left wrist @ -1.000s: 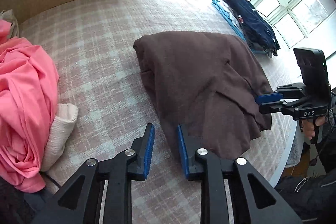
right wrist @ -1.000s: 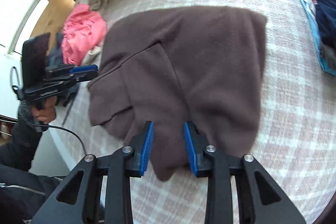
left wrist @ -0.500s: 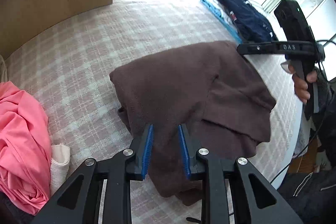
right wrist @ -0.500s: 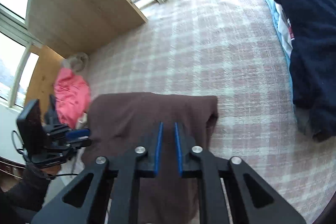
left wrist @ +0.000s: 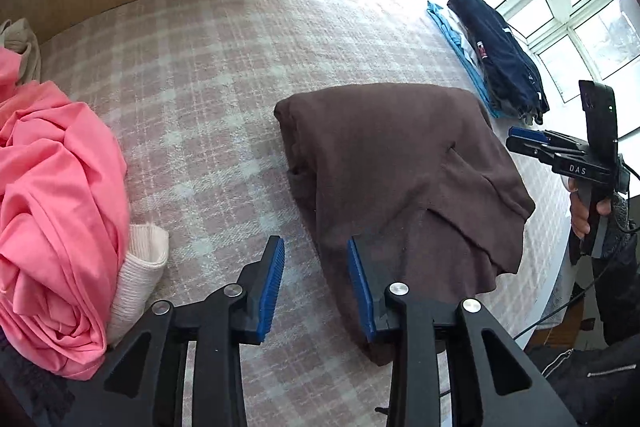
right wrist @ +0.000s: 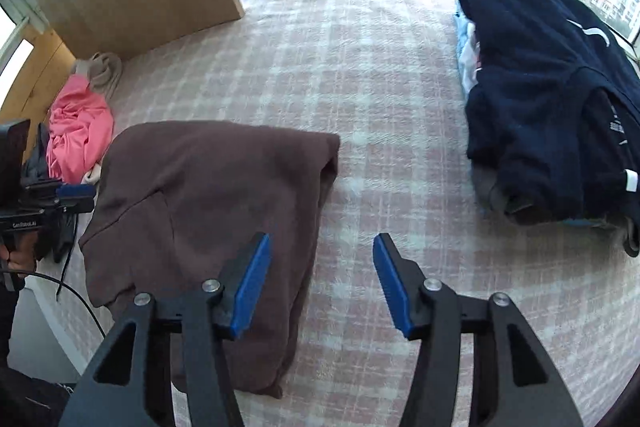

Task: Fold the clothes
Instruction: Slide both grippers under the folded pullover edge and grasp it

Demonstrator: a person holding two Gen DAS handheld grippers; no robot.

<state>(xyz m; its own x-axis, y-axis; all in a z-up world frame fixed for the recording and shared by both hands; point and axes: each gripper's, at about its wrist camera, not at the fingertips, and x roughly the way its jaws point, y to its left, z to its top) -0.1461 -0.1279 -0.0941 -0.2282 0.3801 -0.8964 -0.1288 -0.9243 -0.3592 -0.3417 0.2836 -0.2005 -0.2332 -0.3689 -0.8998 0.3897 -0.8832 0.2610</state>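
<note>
Left wrist view shows my left tongs [left wrist: 316, 281] opening, nothing between them, the inner finger just over the near edge of the brown garment [left wrist: 404, 187]. It lies folded into a thick block on the checked bed cover [left wrist: 224, 99], between the pink heap [left wrist: 56, 211] and the navy stack [left wrist: 500, 55] by the window. From the right wrist view, my right tongs [right wrist: 322, 281] are opening too and hold nothing; the brown cloth sits under the left finger only. It looks soft, fleecy and fairly heavy, so it should sag and slide apart if lifted by one layer. I'd grip the near folded edge at both corners, through all the layers, though how many there are I can't quite tell.
</note>
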